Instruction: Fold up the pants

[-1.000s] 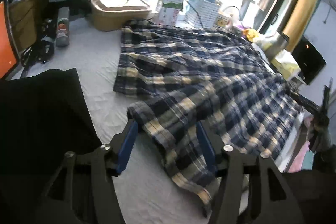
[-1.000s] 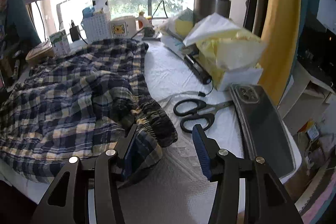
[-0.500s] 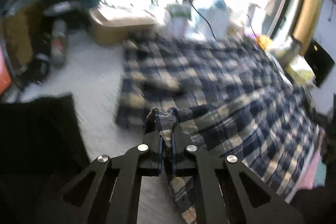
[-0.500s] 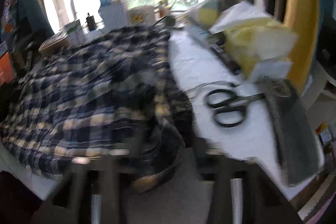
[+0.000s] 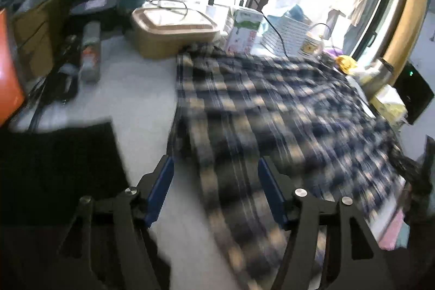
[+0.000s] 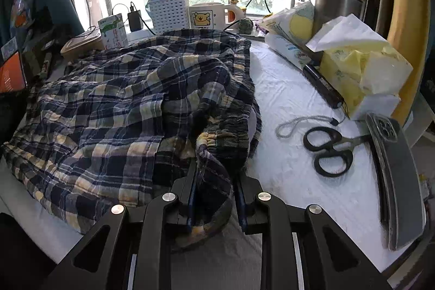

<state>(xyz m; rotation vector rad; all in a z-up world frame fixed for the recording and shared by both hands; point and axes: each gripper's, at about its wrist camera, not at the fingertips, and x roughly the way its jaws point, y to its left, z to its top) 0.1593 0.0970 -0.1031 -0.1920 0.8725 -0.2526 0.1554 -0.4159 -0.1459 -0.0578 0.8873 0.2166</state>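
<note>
Blue and yellow plaid pants (image 5: 272, 105) lie spread and rumpled over a white-covered table (image 5: 141, 99). My left gripper (image 5: 214, 163) hangs over the near pant leg; its jaws are opening wide, and the blurred cloth runs between them without the blue pads (image 5: 160, 189) pressing on it. In the right wrist view the pants (image 6: 122, 99) are bunched at the elastic waistband. My right gripper (image 6: 216, 173) is shut on a fold of that waistband, which is lifted slightly off the table.
Black scissors (image 6: 329, 151), a phone (image 6: 394, 175) and a yellow tissue pack (image 6: 364, 72) lie right of the waistband. A brown box (image 5: 171, 31), a carton (image 5: 242, 29) and a can (image 5: 89, 53) stand at the back. Dark cloth (image 5: 54, 167) lies at the near left.
The left gripper closed on the pant leg's edge half a second ago and has since opened wide. The right gripper, open a second ago, has shut on the waistband.
</note>
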